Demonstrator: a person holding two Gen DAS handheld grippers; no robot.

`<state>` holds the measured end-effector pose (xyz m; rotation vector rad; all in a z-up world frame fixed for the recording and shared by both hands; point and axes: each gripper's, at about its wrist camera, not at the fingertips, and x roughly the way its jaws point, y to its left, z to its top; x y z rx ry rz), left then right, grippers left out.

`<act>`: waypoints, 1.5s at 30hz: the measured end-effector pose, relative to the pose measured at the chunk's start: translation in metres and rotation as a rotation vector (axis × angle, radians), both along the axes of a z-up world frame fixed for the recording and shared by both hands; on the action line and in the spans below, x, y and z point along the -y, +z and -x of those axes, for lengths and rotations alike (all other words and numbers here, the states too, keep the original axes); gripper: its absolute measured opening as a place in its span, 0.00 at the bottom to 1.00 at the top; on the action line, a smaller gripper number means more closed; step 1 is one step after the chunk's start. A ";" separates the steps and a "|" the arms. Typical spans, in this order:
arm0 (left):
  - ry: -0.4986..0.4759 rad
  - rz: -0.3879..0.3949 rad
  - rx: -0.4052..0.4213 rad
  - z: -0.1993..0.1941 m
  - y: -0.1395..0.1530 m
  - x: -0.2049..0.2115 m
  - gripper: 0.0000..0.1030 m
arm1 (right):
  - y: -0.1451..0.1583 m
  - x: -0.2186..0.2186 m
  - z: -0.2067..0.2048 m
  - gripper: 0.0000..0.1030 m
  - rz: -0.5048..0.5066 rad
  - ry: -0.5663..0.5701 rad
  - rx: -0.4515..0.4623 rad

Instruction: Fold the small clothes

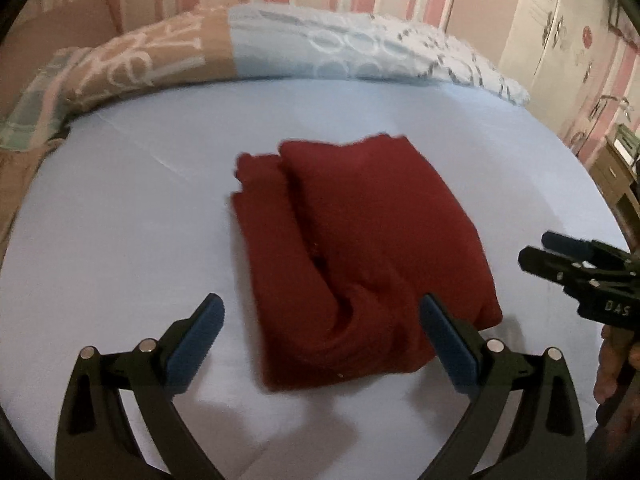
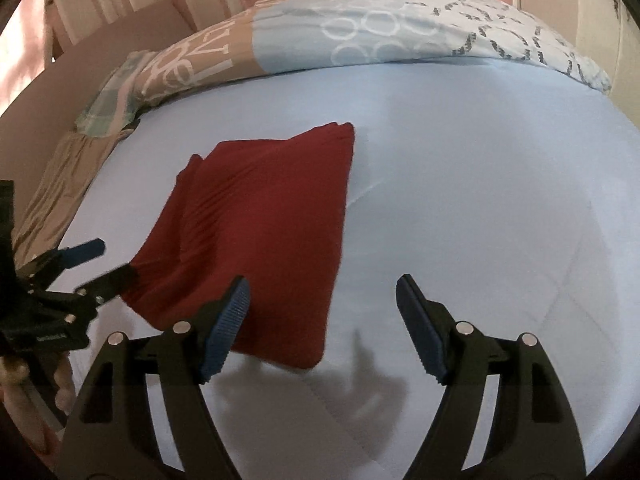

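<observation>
Left gripper (image 1: 322, 320) spread wide, empty, right pad (image 1: 444, 340) at or just over the near edge of the folded red garment (image 1: 360, 248), contact unclear. Right gripper (image 2: 323, 300) also released, near garment's right corner. Garment lies on the blue sheet (image 1: 120, 240), quilt (image 1: 280, 48) behind.

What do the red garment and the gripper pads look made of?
Red garment: soft matte knit, probably ribbed, judging by fine parallel ridges in the right wrist view. Left gripper pads: blue, likely rubber or textured plastic; the right gripper shows serrated edges.
</observation>
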<state>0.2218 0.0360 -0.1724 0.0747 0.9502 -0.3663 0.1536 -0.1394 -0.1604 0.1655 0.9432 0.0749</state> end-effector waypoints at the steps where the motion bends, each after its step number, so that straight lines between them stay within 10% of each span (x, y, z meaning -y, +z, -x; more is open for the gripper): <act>1: -0.006 -0.012 -0.008 -0.001 -0.003 0.004 0.87 | 0.000 0.001 0.001 0.74 0.008 -0.003 0.004; 10: 0.030 -0.018 -0.123 -0.007 -0.032 0.001 0.25 | -0.013 -0.007 -0.012 0.74 0.018 0.012 -0.001; 22: 0.136 -0.060 0.074 0.049 -0.031 -0.019 0.17 | -0.022 -0.019 -0.012 0.74 0.035 0.044 0.007; 27: 0.169 -0.067 0.032 0.057 -0.052 -0.027 0.17 | -0.032 -0.022 -0.011 0.74 0.048 0.057 -0.016; 32: 0.178 -0.054 0.011 0.046 -0.056 -0.026 0.27 | -0.035 -0.020 -0.011 0.74 0.044 0.050 -0.023; 34: 0.188 -0.074 0.012 0.042 -0.052 -0.025 0.60 | -0.034 -0.017 -0.010 0.78 0.026 0.047 -0.018; 37: 0.196 -0.054 0.018 0.041 -0.045 -0.034 0.83 | -0.029 -0.010 -0.008 0.82 -0.002 0.040 0.000; 45: 0.179 0.033 -0.083 0.025 -0.042 -0.053 0.98 | -0.027 -0.008 -0.006 0.82 -0.003 0.026 -0.001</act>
